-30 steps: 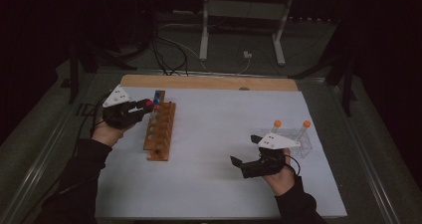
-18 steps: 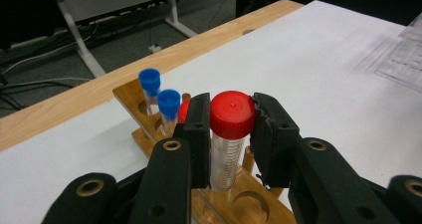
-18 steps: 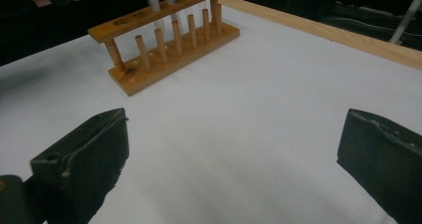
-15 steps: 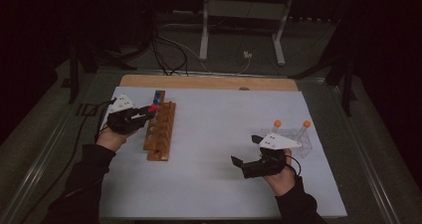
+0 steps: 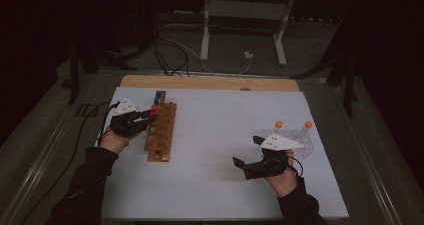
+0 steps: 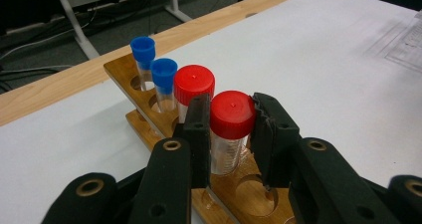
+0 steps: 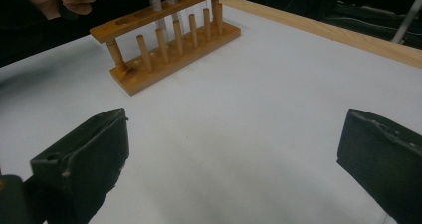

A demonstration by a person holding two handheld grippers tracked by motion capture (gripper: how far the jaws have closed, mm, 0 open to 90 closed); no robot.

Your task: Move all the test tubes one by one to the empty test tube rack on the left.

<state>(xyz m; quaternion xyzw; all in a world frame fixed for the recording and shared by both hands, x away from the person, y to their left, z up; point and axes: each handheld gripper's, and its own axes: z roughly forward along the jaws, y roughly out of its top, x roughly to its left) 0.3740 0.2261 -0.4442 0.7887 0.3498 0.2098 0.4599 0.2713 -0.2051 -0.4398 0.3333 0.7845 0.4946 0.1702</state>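
A wooden tube rack (image 5: pixel 161 135) lies at the left of the white table sheet. My left gripper (image 5: pixel 149 116) is shut on a red-capped tube (image 6: pixel 232 115), held upright with its lower end at a rack (image 6: pixel 149 132) hole. Behind it stand another red-capped tube (image 6: pixel 194 83) and two blue-capped tubes (image 6: pixel 163 73) in the rack's far holes. My right gripper (image 5: pixel 246 150) rests open at the right of the sheet, nothing between its jaws. In the right gripper view (image 7: pixel 234 134) the rack (image 7: pixel 164 67) stands farther off.
A clear stand (image 5: pixel 306 147) with two orange-capped tubes (image 5: pixel 278 124) sits just behind my right hand. A wooden board (image 5: pixel 210 82) runs along the sheet's far edge. Cables and a metal frame lie on the floor beyond the table.
My left gripper has shifted a little toward the person along the rack, with the red-capped tube in it. The right gripper has stayed in place.
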